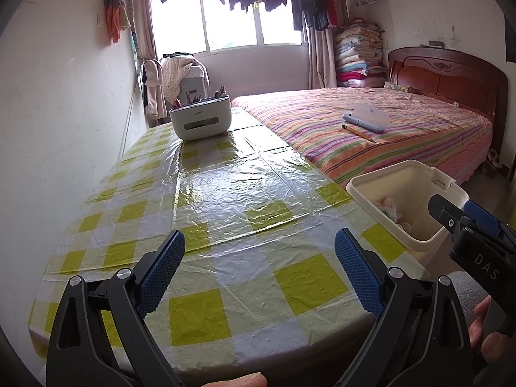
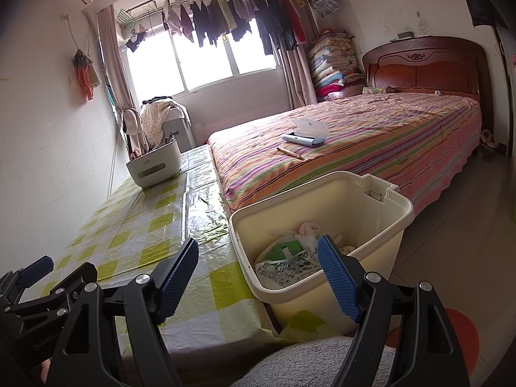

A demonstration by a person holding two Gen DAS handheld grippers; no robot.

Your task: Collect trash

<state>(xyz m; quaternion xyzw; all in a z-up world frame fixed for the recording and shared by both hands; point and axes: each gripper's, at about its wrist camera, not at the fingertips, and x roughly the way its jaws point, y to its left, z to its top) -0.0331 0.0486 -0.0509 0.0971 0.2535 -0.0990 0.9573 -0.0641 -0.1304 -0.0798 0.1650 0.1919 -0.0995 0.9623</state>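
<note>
1. Cream plastic forms the trash bin point(image 2: 364, 219), which stands on the floor just beside the table's right edge, between the table and the bed.
2. Inside the bin lies the collected trash point(image 2: 290, 258): crumpled white plastic, a green-and-white wrapper and some silvery printed packaging, piled at the bottom.
3. In the left wrist view the bin point(image 1: 387, 187) shows at the right, with pale crumpled scraps point(image 1: 390, 208) visible within.
4. The left gripper point(image 1: 259, 269) hovers over the near end of the table point(image 1: 225, 193), its blue-padded fingers spread wide with nothing between them.
5. The right gripper point(image 2: 258, 279) is also spread wide and holds nothing; its left finger sits over the table edge and its right finger over the bin's opening.
6. A shiny green-and-white checked plastic cloth covers the table.
7. A white desk organiser point(image 1: 200, 117) with pens standing in it rests at the far end of the table.
8. The bed point(image 2: 371, 148) with a striped sheet lies to the right of the table, touching its far corner.
9. On the sheet lie a pencil point(image 2: 290, 153) and, near it, an open blue and white case point(image 2: 304, 133).
10. Clothes point(image 2: 242, 19) hang on a rail across the window.
</note>
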